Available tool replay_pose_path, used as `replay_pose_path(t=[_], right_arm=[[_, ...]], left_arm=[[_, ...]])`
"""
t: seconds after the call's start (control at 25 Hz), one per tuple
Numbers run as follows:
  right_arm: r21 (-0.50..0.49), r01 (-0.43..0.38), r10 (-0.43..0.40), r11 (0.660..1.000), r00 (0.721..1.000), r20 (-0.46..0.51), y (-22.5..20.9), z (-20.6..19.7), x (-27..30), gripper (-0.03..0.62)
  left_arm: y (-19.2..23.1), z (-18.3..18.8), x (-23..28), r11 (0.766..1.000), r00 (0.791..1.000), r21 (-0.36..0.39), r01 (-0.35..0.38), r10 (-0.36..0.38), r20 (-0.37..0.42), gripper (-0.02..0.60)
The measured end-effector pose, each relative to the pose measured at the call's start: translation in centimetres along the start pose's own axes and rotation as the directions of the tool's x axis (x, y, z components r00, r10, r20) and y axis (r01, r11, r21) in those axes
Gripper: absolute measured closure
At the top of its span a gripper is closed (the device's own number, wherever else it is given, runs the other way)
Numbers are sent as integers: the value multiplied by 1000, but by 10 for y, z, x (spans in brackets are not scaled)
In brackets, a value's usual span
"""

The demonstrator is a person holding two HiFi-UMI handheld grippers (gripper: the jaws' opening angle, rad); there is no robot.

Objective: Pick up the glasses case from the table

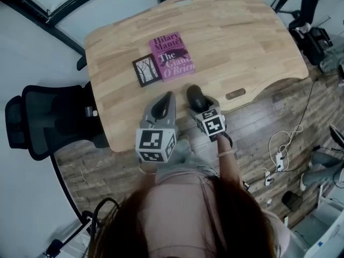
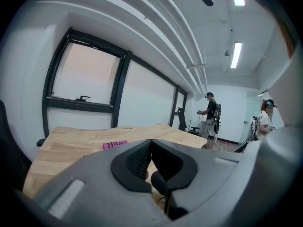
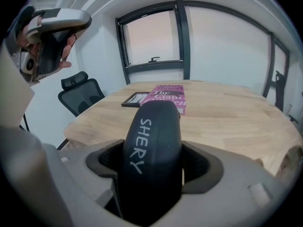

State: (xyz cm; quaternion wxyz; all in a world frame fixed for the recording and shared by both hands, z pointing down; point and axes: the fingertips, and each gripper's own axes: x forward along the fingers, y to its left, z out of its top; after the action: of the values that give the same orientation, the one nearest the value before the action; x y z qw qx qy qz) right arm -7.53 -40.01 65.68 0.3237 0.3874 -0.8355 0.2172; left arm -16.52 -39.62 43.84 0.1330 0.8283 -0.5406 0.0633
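Wooden table (image 1: pixel 242 36): right hand-held gripper (image 3: pixel 154 169) clamps glasses case (image 3: pixel 154 126); left hand-held gripper (image 2: pixel 150 148) closed, empty.

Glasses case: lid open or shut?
Shut: the glasses case shows one unbroken dark shell, clamped between the jaws of the right gripper.

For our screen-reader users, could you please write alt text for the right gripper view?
The right gripper clamps a black glasses case lettered SHERY; beyond it, a wooden table holds a pink book and a smaller dark book.
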Motion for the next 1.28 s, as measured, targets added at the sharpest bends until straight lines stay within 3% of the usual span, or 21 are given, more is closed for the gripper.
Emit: replay_pose_path(t=[0.56,1.28], right_arm=[[20,13,-15,1000,989,149,13,30,-59,224],[-12,-14,17,1000,946,323,35,56,-145,224]], left_arm=[[-30,17,-37,999,999,37,2,-4,51,577],[-68,32,-85,998,992,60,-29,21,124,577]])
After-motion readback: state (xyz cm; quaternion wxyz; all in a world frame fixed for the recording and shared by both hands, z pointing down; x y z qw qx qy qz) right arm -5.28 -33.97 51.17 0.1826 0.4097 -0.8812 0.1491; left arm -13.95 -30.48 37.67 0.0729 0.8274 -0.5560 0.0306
